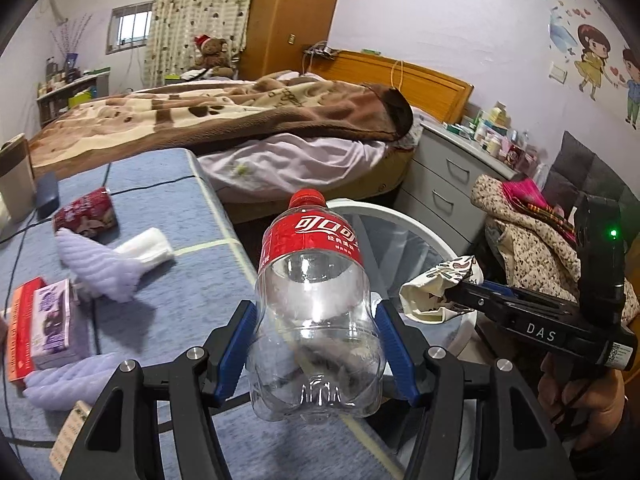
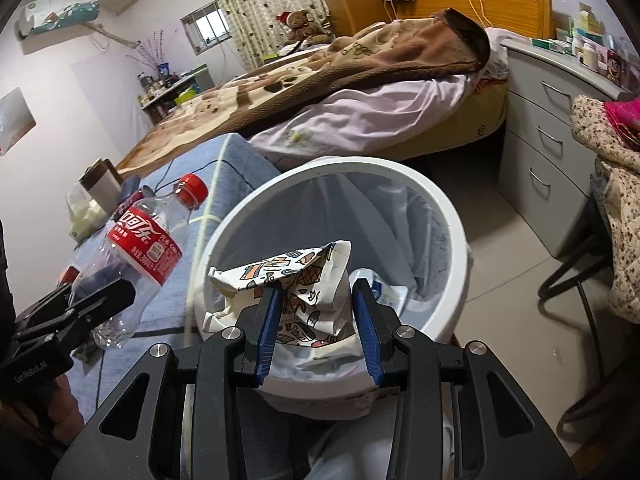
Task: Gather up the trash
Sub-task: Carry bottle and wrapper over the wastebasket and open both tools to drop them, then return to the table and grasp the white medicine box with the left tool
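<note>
My left gripper (image 1: 316, 340) is shut on an empty clear cola bottle (image 1: 316, 320) with a red label and cap, held above the blue table edge; the bottle also shows in the right wrist view (image 2: 140, 256). My right gripper (image 2: 316, 316) holds a crumpled printed paper cup (image 2: 296, 280) over the white trash bin (image 2: 448, 240). The jaws stand fairly wide, with the left pad pressing the cup and a gap at the right pad. The cup also shows in the left wrist view (image 1: 436, 288), as does the bin (image 1: 400, 220).
On the blue table (image 1: 180, 208) lie a red can (image 1: 86, 216), a white tissue roll (image 1: 148, 248), lilac cloths (image 1: 100, 268), boxes (image 1: 40, 324) and cables. A bed (image 1: 200, 120), grey drawers (image 2: 552, 120) and a chair with clothes (image 2: 612, 200) surround the bin.
</note>
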`<state>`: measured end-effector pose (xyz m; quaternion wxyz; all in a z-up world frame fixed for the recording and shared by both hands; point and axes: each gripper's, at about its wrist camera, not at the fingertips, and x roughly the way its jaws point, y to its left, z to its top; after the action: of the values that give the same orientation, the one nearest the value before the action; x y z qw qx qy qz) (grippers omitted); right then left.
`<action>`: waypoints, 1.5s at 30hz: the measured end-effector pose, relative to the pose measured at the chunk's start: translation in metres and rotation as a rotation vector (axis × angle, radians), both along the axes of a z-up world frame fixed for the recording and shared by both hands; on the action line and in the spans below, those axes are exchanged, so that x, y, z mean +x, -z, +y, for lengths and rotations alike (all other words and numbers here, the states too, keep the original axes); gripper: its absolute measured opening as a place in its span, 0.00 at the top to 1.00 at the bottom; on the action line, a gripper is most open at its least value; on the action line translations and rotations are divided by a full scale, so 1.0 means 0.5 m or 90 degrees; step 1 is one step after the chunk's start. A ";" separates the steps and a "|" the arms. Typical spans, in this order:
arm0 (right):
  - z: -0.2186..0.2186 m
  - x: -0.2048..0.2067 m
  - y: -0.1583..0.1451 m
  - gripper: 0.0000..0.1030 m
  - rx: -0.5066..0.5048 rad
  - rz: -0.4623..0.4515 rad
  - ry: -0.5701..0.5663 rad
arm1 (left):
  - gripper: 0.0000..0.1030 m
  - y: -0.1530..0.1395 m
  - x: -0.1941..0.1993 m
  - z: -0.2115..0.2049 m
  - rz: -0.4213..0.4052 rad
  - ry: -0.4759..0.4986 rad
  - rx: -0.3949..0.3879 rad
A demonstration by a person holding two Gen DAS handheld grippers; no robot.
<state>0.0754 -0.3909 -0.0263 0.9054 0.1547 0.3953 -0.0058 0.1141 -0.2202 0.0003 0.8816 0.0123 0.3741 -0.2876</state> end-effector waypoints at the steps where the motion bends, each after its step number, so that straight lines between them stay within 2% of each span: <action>1: -0.002 0.000 0.000 0.63 -0.001 0.001 0.002 | 0.40 0.002 0.003 -0.004 0.002 0.003 0.001; 12: -0.017 0.002 0.010 0.63 -0.017 0.022 0.008 | 0.40 0.022 0.018 -0.054 0.011 0.046 0.010; 14: -0.018 0.000 0.008 0.57 -0.023 0.017 0.011 | 0.40 0.023 0.020 -0.057 0.017 0.052 0.009; 16: -0.017 0.002 0.007 0.46 -0.024 0.015 0.014 | 0.40 0.023 0.022 -0.059 0.018 0.054 0.009; 35: -0.003 -0.013 -0.028 0.46 -0.038 -0.011 0.001 | 0.39 -0.029 0.009 -0.032 -0.013 0.049 -0.034; 43: 0.012 -0.022 -0.045 0.46 -0.042 -0.025 -0.007 | 0.37 -0.039 0.001 -0.013 -0.014 0.030 -0.040; 45: 0.021 -0.023 -0.046 0.46 -0.040 -0.029 -0.015 | 0.37 -0.034 0.000 0.002 -0.001 0.020 -0.041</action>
<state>0.0640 -0.3806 -0.0034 0.9186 0.1216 0.3759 -0.0044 0.1141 -0.2193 0.0174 0.8772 -0.0098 0.3641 -0.3130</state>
